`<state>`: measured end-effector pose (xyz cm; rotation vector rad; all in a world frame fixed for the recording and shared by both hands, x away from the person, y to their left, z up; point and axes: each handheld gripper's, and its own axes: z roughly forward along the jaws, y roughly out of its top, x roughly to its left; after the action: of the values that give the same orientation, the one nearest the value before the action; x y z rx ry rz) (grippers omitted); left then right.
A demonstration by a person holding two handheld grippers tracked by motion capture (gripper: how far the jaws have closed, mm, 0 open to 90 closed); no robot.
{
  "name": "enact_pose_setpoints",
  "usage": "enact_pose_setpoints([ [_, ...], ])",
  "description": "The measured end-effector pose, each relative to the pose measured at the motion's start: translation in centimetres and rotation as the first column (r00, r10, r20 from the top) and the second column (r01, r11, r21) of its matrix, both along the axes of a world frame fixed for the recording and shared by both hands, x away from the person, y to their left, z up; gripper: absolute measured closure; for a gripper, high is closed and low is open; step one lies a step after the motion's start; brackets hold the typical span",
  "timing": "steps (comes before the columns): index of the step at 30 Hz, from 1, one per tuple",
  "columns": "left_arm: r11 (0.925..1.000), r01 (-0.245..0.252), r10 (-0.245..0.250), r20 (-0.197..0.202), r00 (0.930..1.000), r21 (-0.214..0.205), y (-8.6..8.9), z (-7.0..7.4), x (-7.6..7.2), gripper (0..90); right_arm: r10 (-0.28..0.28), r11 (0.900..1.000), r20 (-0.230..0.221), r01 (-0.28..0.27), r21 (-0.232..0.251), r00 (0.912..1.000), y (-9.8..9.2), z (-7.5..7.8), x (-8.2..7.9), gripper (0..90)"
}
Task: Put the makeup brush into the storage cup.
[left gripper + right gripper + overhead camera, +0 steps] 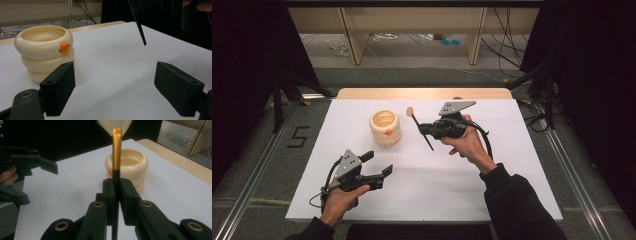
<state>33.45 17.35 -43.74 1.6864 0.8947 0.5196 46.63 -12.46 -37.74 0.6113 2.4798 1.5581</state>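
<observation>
Right tongs (426, 129): jaws clamped on the dark handle of a brush (421, 128). In the right gripper view the handle stands pinched between both pads (110, 192), its orange-gold ferrule and pale bristles rising above the jaws toward 12 o'clock. In the high view the brush is held above the desk (492, 150), bristle end toward 11 o'clock, handle tip toward 5 o'clock, at the far middle of the white surface.

Left tongs (379, 164): jaws stand wide apart with nothing between them, confirmed in the left gripper view, where bare desk shows between the two pads (60, 87). They sit at the near left of the desk, about 7 o'clock from the cup.

Cream ringed cup (385, 127): upright on the desk, with an orange duck-bill mark on its side, just beside the brush at its 9 o'clock. Brush and cup do not touch. The cup lies at roughly 1 o'clock from the left tongs, well apart.
</observation>
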Motion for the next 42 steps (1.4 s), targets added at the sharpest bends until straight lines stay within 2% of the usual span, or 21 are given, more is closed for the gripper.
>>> enact_pose_setpoints([
  [3,0.9998,0.011,-0.011,-0.002,0.9999,-0.017,-0.5,-0.1,0.2,16.7,0.003,1.0000,-0.002,-0.003,0.005,1.0000,0.1,0.0,-0.2,83.0],
  [6,0.9996,0.024,-0.024,0.002,0.9997,-0.012,-0.8,-0.2,0.4,16.7,0.010,0.9998,-0.017,-0.010,0.016,0.9998,0.2,0.0,-0.5,83.0],
  [7,0.9996,0.025,-0.025,0.000,0.9997,-0.009,-0.9,-0.1,0.5,17.0,0.008,0.9996,0.005,-0.008,0.028,1.0000,0.3,0.0,-0.6,83.0],
  [8,0.9993,0.030,-0.030,-0.001,0.9996,-0.020,-1.1,-0.1,0.7,17.2,0.009,0.9995,-0.014,-0.009,0.030,0.9999,0.4,0.1,-0.8,83.0],
  [10,0.9991,0.033,-0.033,-0.003,0.9994,-0.028,-1.3,0.0,0.9,17.8,0.015,0.9992,-0.001,-0.015,0.036,0.9999,0.4,0.1,-0.9,83.0],
  [12,0.9987,0.037,-0.037,-0.005,0.9993,-0.035,-1.6,0.0,1.1,18.1,0.019,0.9991,-0.016,-0.019,0.039,0.9997,0.5,0.2,-1.1,83.0],
  [13,0.9985,0.038,-0.039,-0.009,0.9992,-0.038,-1.8,0.0,1.2,18.4,0.013,0.9990,-0.001,-0.013,0.043,0.9999,0.5,0.2,-1.1,83.0],
  [14,0.9976,0.043,-0.044,-0.026,0.9987,-0.054,-2.1,0.0,1.3,18.7,0.025,0.9982,-0.024,-0.024,0.055,0.9994,0.7,0.2,-1.2,83.0],
  [15,0.9977,0.049,-0.050,-0.019,0.9986,-0.048,-2.2,0.0,1.4,18.8,0.035,0.9976,-0.032,-0.033,0.061,0.9989,0.7,0.2,-1.3,83.0],
  [16,0.9967,0.053,-0.054,-0.027,0.9981,-0.062,-2.4,0.1,1.5,19.0,0.033,0.9978,-0.014,-0.032,0.057,0.9994,0.7,0.2,-1.3,83.0],
  [18,0.9944,0.063,-0.067,-0.036,0.9971,-0.085,-2.9,0.2,1.7,19.1,0.038,0.9973,-0.025,-0.037,0.064,0.9990,0.9,0.2,-1.5,83.0],
  [19,0.9948,0.069,-0.071,-0.031,0.9970,-0.075,-3.1,0.3,1.7,19.1,0.042,0.9964,-0.009,-0.042,0.074,0.9991,0.9,0.1,-1.4,83.0],
  [20,0.9947,0.073,-0.075,-0.025,0.9969,-0.073,-3.3,0.4,1.8,19.1,0.049,0.9964,-0.028,-0.047,0.071,0.9984,0.9,0.2,-1.6,83.0],
  [22,0.9942,0.083,-0.084,-0.018,0.9963,-0.069,-3.6,0.5,2.0,19.1,0.050,0.9963,-0.018,-0.049,0.071,0.9986,0.9,0.2,-1.7,83.0],
  [25,0.9947,0.075,-0.077,-0.020,0.9968,-0.070,-3.9,0.5,2.1,19.5,0.062,0.9949,-0.022,-0.060,0.081,0.9978,1.1,0.2,-1.9,83.0],
  [26,0.9948,0.084,-0.085,-0.010,0.9963,-0.056,-4.0,0.4,2.3,19.7,0.063,0.9948,-0.031,-0.060,0.082,0.9975,1.1,0.3,-2.0,83.0],
  [28,0.9948,0.084,-0.085,-0.012,0.9963,-0.057,-4.2,0.4,2.4,19.9,0.065,0.9946,-0.020,-0.063,0.082,0.9977,1.3,0.2,-2.1,83.0],
  [31,0.9944,0.091,-0.092,-0.011,0.9957,-0.053,-4.4,0.3,2.5,21.1,0.076,0.9934,-0.030,-0.073,0.089,0.9966,1.5,0.2,-2.3,83.0],
  [32,0.9944,0.086,-0.087,-0.021,0.9960,-0.062,-4.6,0.3,2.5,21.3,0.080,0.9932,-0.031,-0.077,0.087,0.9963,1.5,0.2,-2.4,83.0],
  [41,0.9929,0.094,-0.096,-0.030,0.9949,-0.074,-5.2,0.3,2.8,25.8,0.114,0.9897,-0.025,-0.111,0.090,0.9932,2.4,-0.2,-3.0,83.0],
  [42,0.9943,0.094,-0.094,-0.004,0.9956,-0.051,-5.1,0.3,3.0,26.4,0.115,0.9896,-0.037,-0.111,0.092,0.9927,2.6,-0.2,-3.2,83.0],
])
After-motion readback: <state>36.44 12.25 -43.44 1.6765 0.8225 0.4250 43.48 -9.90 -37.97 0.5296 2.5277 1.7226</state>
